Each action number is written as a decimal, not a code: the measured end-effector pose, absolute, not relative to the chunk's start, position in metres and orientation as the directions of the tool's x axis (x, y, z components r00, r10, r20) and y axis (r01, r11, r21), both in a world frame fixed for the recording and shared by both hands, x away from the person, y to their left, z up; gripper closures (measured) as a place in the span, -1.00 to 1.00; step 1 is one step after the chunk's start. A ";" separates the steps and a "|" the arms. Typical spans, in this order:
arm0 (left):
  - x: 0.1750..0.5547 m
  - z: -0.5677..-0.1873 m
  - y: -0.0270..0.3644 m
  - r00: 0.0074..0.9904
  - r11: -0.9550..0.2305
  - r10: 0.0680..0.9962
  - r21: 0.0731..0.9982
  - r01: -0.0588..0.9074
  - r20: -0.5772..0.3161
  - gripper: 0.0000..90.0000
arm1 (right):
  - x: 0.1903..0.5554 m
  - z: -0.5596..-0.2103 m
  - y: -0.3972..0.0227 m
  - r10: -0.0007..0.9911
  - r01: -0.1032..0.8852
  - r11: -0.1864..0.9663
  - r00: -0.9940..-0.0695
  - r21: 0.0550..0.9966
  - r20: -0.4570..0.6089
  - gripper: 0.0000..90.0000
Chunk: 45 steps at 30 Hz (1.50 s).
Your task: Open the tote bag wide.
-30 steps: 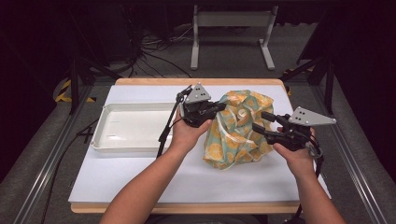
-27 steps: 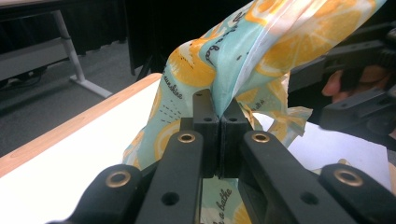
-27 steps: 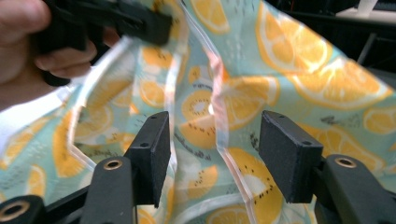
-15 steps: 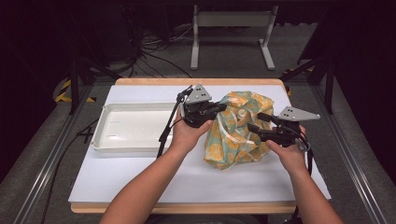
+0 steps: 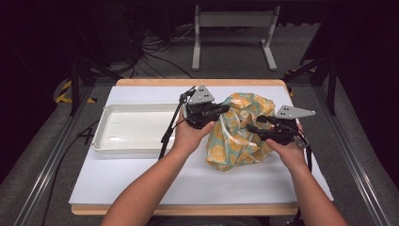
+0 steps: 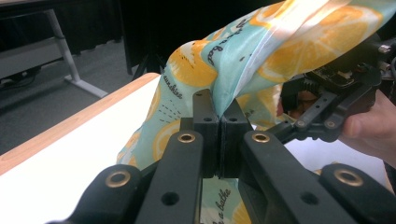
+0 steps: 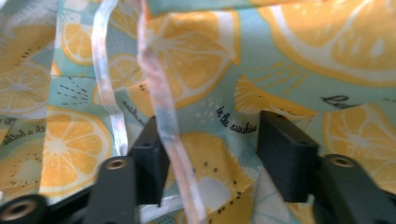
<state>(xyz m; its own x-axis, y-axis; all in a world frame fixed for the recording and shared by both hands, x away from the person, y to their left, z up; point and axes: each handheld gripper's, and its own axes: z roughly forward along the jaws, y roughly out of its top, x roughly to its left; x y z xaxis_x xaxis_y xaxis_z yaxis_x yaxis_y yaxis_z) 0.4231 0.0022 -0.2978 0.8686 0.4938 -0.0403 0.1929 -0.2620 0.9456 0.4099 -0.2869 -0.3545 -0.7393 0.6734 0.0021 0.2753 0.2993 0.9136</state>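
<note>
The left gripper (image 6: 218,128) is clamped tight on a fold of the lemon-print bag (image 5: 237,134). The right gripper (image 7: 210,154) gapes wide, with the bag's fabric just ahead of its jaws.

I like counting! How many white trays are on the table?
1. The tray sits on the table's left side, beside the left gripper.
</note>
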 end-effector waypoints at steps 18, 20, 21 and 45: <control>0.424 -0.297 0.002 0.869 -0.259 0.492 0.946 0.196 -0.045 0.96 | 0.402 -0.349 -0.290 0.648 0.231 0.345 -0.760 0.910 -0.053 1.00; 0.424 -0.297 0.003 0.867 -0.257 0.497 0.947 0.192 -0.041 0.96 | 0.400 -0.346 -0.292 0.651 0.228 0.339 -0.757 0.913 -0.053 1.00; 0.424 -0.297 0.003 0.867 -0.257 0.497 0.947 0.192 -0.041 0.96 | 0.400 -0.346 -0.292 0.651 0.228 0.339 -0.757 0.913 -0.053 1.00; 0.449 -0.294 0.028 0.813 -0.251 0.581 0.940 0.233 -0.046 0.97 | 0.387 -0.312 -0.320 0.663 0.223 0.375 -0.743 0.900 -0.092 1.00</control>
<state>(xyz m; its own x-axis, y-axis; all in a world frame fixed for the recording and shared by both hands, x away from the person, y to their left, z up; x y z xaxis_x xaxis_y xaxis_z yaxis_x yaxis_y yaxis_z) 0.4489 0.0281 -0.2942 0.8126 0.5811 -0.0460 0.2325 -0.2507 0.9397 0.3872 -0.3205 -0.3122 -0.7431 0.6628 -0.0916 0.2232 0.3746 0.8999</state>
